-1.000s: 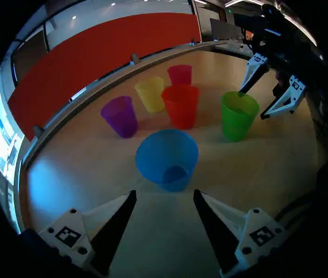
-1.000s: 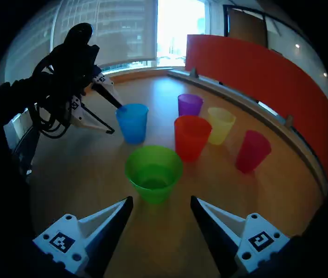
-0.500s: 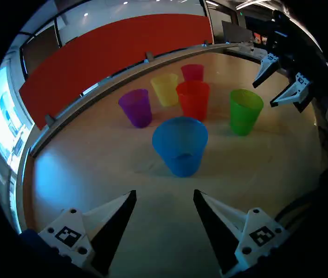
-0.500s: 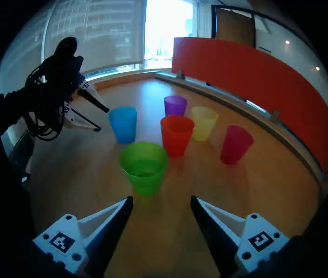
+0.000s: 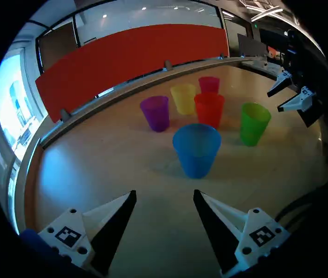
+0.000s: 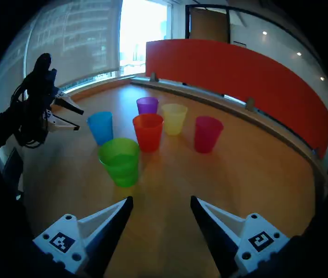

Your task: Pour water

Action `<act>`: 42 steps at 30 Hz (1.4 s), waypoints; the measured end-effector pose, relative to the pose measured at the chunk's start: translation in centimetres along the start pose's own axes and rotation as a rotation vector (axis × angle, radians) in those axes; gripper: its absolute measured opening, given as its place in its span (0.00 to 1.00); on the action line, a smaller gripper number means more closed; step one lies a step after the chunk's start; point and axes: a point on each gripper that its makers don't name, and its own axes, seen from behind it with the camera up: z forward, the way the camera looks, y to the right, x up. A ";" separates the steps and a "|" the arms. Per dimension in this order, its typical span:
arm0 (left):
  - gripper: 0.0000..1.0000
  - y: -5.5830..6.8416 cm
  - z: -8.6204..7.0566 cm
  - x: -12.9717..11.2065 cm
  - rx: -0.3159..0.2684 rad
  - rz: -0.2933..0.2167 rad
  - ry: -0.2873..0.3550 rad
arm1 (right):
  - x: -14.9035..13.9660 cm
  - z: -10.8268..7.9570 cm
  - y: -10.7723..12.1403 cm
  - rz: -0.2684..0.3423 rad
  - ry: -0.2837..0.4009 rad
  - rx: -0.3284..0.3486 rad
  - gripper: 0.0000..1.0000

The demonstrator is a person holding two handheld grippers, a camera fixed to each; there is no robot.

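Both your grippers hang released, holding nothing, near six cups.
Your left gripper (image 5: 164, 192) is spread wide and empty, with the blue cup (image 5: 197, 150) upright on the wooden table (image 5: 94, 162) just beyond its fingers. Your right gripper (image 6: 161, 198) is spread and empty too, and the green cup (image 6: 119, 162) is the nearest cup to it. Farther off, the orange cup (image 6: 148, 132), purple cup (image 6: 147, 105), yellow cup (image 6: 174, 118) and pink cup (image 6: 208, 133) cluster before the red wall panel (image 6: 238, 69). Whether any cup holds water cannot be told.

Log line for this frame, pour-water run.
left tongs: open, empty | right tongs: open, empty | blue cup: upright, ahead of left tongs | green cup: upright, ahead of right tongs
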 end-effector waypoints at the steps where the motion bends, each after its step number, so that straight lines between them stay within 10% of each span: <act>1: 0.91 -0.2 -0.2 0.1 0.005 -0.005 0.004 | 0.0 -0.2 0.2 0.005 0.004 -0.007 0.96; 42: 0.91 -6.8 -6.9 2.4 0.256 -0.264 0.310 | 3.1 -8.3 9.9 0.243 0.299 -0.412 0.96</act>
